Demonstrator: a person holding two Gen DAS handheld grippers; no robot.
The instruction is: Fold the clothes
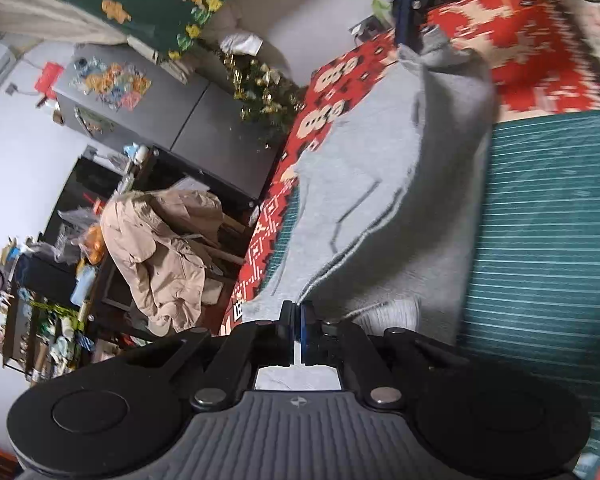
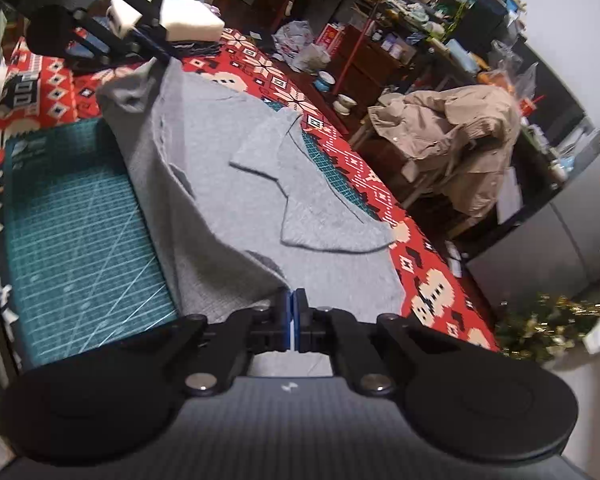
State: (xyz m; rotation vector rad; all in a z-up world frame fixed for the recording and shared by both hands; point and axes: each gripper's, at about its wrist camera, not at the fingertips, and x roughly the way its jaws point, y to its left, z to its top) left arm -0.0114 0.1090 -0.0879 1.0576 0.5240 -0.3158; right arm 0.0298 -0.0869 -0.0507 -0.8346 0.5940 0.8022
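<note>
A grey knit garment (image 1: 372, 168) (image 2: 228, 184) is stretched between both grippers above a green cutting mat (image 1: 548, 232) (image 2: 72, 216). My left gripper (image 1: 299, 307) is shut on one edge of the grey cloth. My right gripper (image 2: 293, 295) is shut on the opposite edge. Each view shows the other gripper at the far end: the right gripper (image 1: 410, 20) and the left gripper (image 2: 156, 46), both pinching the cloth. A short sleeve (image 2: 284, 168) lies folded over the garment's body. The far part of the garment rests on the table.
A red patterned tablecloth (image 1: 516, 40) (image 2: 380, 184) covers the table under the mat. Beyond the table edge stand a chair with a beige jacket (image 1: 160, 252) (image 2: 452, 140), cluttered shelves (image 2: 400, 12), a grey fridge (image 1: 148, 100) and a small tinsel tree (image 1: 260, 88) (image 2: 548, 328).
</note>
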